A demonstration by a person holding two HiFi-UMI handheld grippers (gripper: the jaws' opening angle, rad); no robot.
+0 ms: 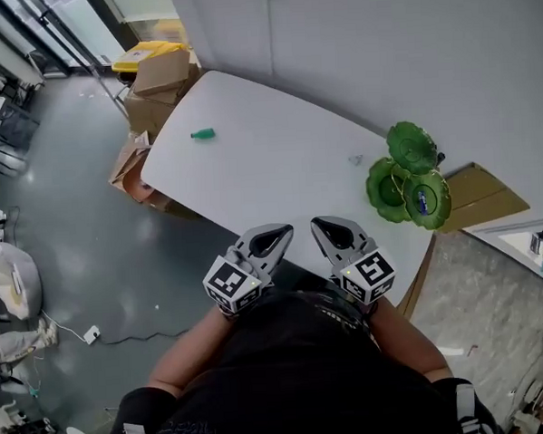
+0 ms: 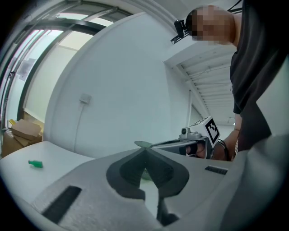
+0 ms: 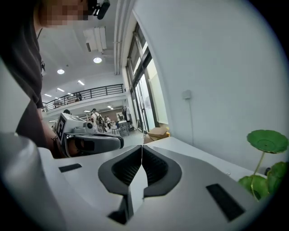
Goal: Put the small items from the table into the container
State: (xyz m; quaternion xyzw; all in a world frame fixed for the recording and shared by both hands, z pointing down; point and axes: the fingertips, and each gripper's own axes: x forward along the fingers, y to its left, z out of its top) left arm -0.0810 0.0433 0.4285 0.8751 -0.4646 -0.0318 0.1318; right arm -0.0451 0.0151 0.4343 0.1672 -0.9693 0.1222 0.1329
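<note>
Left gripper (image 1: 274,235), right gripper (image 1: 329,230) were closed, empty; sloppy grab could've knocked green piece (image 1: 203,133) off table (image 1: 278,170).

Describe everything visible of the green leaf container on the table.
The green container is three round lotus-leaf dishes with wavy rims, glossy like plastic, set at different heights; the right gripper view shows a thin stem under one. It stands upright at the right end of the white table, near the wall. A small blue item lies in the dish nearest the person; the other two look empty. Nothing else touches it.
</note>
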